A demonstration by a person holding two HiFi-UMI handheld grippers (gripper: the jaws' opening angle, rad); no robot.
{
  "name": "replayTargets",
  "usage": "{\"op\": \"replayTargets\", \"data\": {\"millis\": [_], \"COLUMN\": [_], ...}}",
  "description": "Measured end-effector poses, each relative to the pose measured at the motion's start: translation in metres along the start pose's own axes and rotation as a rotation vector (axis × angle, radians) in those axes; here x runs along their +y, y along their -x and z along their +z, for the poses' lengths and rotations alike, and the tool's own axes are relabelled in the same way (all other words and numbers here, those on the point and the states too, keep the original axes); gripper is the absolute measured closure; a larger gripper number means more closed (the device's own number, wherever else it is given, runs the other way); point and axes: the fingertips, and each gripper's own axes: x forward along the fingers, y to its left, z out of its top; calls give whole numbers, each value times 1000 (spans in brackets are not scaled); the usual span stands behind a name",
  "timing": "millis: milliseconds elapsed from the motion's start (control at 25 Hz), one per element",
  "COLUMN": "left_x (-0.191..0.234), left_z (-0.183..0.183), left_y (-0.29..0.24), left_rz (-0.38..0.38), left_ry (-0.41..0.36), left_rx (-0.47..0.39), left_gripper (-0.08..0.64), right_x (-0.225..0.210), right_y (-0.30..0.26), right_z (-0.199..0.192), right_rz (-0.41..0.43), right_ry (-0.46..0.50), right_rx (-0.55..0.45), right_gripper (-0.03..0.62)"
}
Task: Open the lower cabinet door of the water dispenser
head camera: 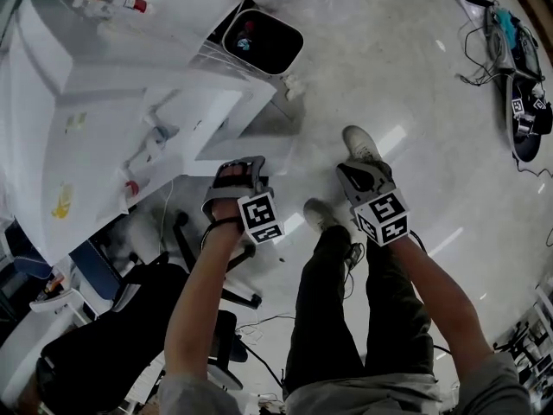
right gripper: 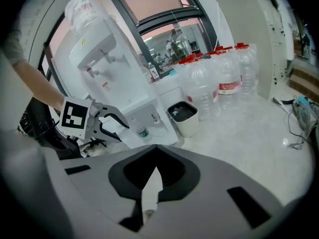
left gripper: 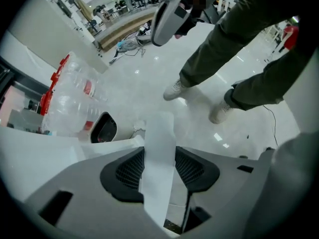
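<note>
Within left claw, cabinet door edge

I read the water dispenser and its lower cabinet door as white, and the waste bin as white with a black interior. The left gripper and right gripper are grey with black pads, each bearing black-and-white square markers. The bottles are clear with red caps.

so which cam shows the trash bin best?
Right gripper view: the trash bin stands whole there, white wall and dark liner, beside the water bottles. Head view looks from above, mostly into its dark opening. Left gripper view has it small, its base hidden behind a white panel.
</note>
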Motion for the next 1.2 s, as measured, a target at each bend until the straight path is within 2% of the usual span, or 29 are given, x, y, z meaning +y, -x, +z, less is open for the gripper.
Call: {"op": "replayTargets", "data": {"millis": [360,680,800,1080,1200], "left_x": [-61,-94,-111,-144,-153], "left_z": [-13,-28,-33,-65,-72], "left_y": [14,23,28,31,36], "left_rz": [10,5,-5,13,18], "left_ry": [-257,-420,-449,-652,-690], "left_rx": [-2,10,-8,29,17], "left_gripper": [364,364,364,364,365], "right_x": [47,83,99,126,132], "right_y": [18,11,5,-2,-2], "right_z": [-31,-51,-57,-65,-69], "right_rz": [16,62,90,139,151], "right_ry": [-77,-102,-104,-102,-100], "right_rx": [-15,-8,-1,11,18], "right_gripper": [581,581,581,581,581]}}
